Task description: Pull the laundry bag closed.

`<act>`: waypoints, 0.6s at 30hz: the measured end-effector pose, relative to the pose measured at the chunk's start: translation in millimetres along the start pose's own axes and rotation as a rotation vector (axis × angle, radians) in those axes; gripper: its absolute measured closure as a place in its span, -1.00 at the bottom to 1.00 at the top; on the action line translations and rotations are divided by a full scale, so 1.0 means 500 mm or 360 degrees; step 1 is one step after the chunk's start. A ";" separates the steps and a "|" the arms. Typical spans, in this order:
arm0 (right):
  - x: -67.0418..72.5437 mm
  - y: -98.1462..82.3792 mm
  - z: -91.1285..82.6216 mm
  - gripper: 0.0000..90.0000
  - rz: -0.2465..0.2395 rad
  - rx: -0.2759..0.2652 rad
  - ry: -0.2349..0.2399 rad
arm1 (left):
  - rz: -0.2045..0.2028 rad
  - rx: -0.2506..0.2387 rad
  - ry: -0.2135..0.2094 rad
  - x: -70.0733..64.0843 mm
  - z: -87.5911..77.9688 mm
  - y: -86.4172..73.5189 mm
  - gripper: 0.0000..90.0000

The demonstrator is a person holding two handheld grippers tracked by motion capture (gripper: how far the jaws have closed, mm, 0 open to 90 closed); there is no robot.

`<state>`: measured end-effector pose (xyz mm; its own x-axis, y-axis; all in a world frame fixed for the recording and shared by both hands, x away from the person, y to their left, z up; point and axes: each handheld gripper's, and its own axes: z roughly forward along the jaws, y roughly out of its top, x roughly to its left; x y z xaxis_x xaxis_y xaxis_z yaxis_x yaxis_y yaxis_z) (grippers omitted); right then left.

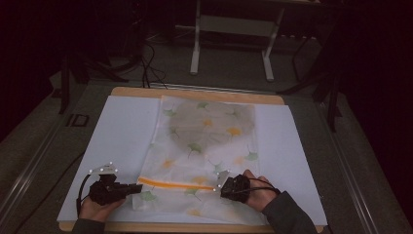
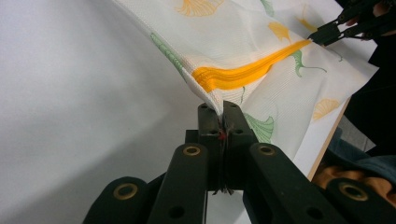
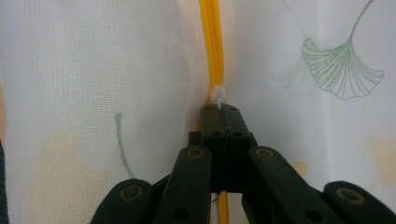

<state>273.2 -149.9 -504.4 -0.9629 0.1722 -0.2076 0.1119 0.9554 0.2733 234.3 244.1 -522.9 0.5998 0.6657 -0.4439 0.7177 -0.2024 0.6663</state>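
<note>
Grippers first: the left gripper point(image 2: 222, 108) is clamped on the corner of a mesh laundry bag point(image 1: 204, 146) at the end of its orange zipper point(image 2: 243, 72). Over at the zipper's other end, the right gripper point(image 3: 223, 109) pinches the white zipper pull point(image 3: 218, 96). The bag lies flat on a white sheet point(image 1: 117, 131) covering the worktop point(image 1: 195, 92).

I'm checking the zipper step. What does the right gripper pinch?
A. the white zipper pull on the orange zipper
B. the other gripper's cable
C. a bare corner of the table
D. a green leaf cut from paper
A: in the right gripper view the right gripper is shut on the white zipper pull of the mesh bag's orange zipper.
</note>
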 end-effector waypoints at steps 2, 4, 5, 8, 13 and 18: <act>-0.001 -0.002 -0.001 1.00 0.0004 -0.0001 0.0006 | 0.0006 0.0011 0.0011 0.001 0.000 0.000 0.98; -0.003 -0.006 0.000 1.00 0.0007 0.0000 0.0009 | 0.0003 0.0009 0.0011 0.001 0.000 0.000 0.98; -0.004 -0.008 -0.001 1.00 0.0012 0.0001 0.0011 | -0.0001 0.0006 0.0013 0.001 0.000 0.000 0.98; -0.005 -0.015 -0.003 1.00 0.0021 0.0007 0.0011 | -0.0006 0.0007 0.0011 0.003 0.000 0.000 0.98; -0.007 -0.028 -0.007 1.00 0.0039 0.0013 0.0017 | -0.0007 0.0006 0.0019 0.004 -0.001 0.000 0.98; -0.008 -0.035 -0.011 1.00 0.0045 0.0014 0.0022 | -0.0009 0.0008 0.0011 0.005 -0.001 0.000 0.98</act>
<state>273.6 -168.5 -503.2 -0.9627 0.1956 -0.1869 0.1410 0.9523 0.2707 235.8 246.0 -523.7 0.5932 0.6717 -0.4439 0.7230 -0.2018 0.6608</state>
